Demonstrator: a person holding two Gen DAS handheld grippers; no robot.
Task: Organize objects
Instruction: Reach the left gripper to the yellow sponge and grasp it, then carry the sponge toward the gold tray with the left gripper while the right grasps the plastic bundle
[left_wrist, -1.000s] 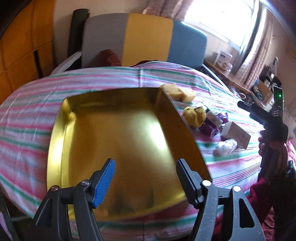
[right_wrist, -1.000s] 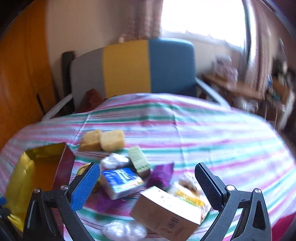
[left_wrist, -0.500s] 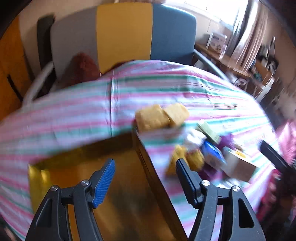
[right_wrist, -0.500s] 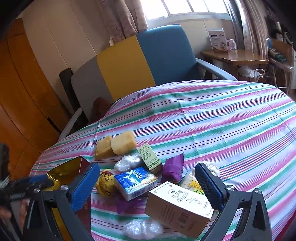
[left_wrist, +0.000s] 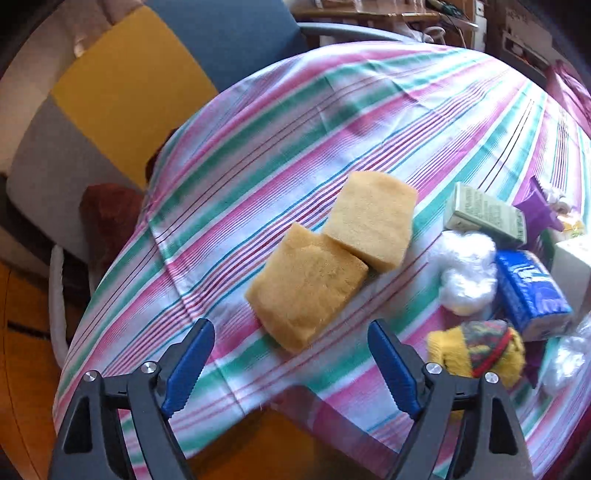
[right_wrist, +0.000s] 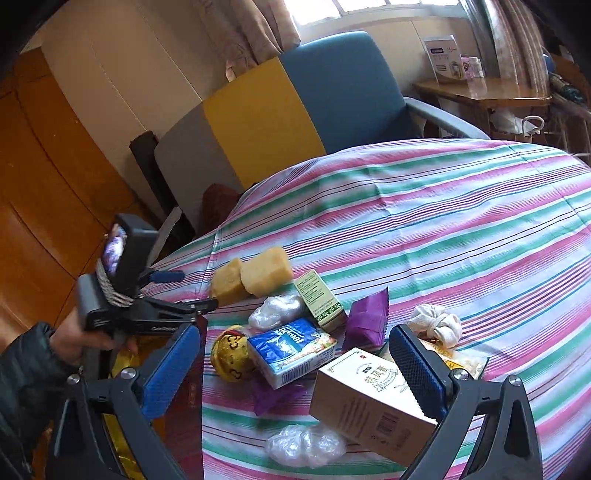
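Observation:
Two yellow sponges (left_wrist: 306, 284) (left_wrist: 373, 218) lie touching on the striped tablecloth (left_wrist: 332, 110). My left gripper (left_wrist: 290, 332) points steeply down just short of the nearer sponge. Its jaws are opening, with only that sponge's near corner between the tips and no pad touching it. In the right wrist view the left gripper (right_wrist: 195, 290) hovers beside the sponges (right_wrist: 255, 275), above the gold tray (right_wrist: 120, 450). My right gripper (right_wrist: 295, 339) stands open over a blue tissue pack (right_wrist: 291, 347) and a beige carton (right_wrist: 369, 395), holding nothing.
A green box (right_wrist: 319, 297), purple packet (right_wrist: 367, 319), yellow knitted item (right_wrist: 231, 352), knotted white cloth (right_wrist: 437, 325) and plastic wads (right_wrist: 304, 445) crowd the table's near side. A grey, yellow and blue chair (right_wrist: 266, 118) stands behind. The cloth's far half is bare.
The left gripper swung from over the gold tray rightward to the sponges, tipped downward and spread its jaws wider. The right gripper stayed over the pile, still open.

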